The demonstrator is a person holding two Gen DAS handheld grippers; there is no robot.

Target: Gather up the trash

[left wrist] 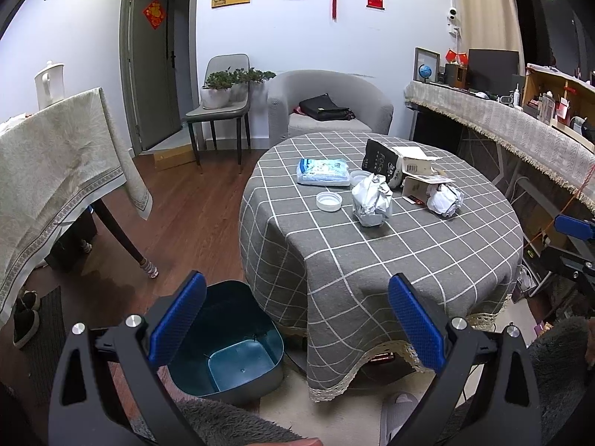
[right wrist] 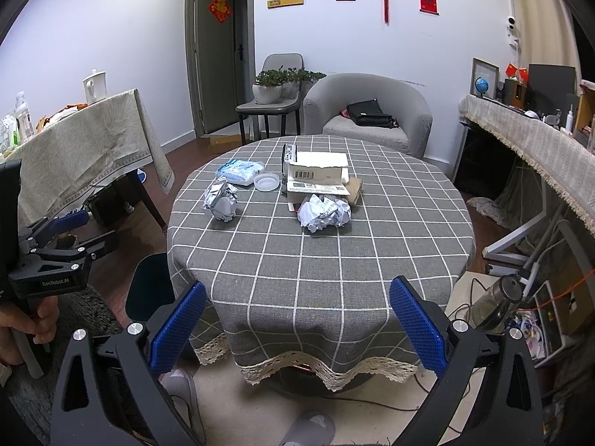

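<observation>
Both my grippers hover short of the tabletop's (right wrist: 319, 260) near edge: left gripper (left wrist: 297, 319) and right gripper (right wrist: 297, 319) each with jaws spread wide, holding nothing. Trash lies toward the far half of the tabletop: a grey paper ball (right wrist: 221, 200) left of centre, a white paper ball (right wrist: 324, 212) at centre, touching torn boxes (right wrist: 319, 174) behind it. A lid (right wrist: 266, 181) and wipes pack (right wrist: 240, 171) sit beyond the grey ball. The bin (left wrist: 230, 345) stands open on the floor beside the near-left edge.
</observation>
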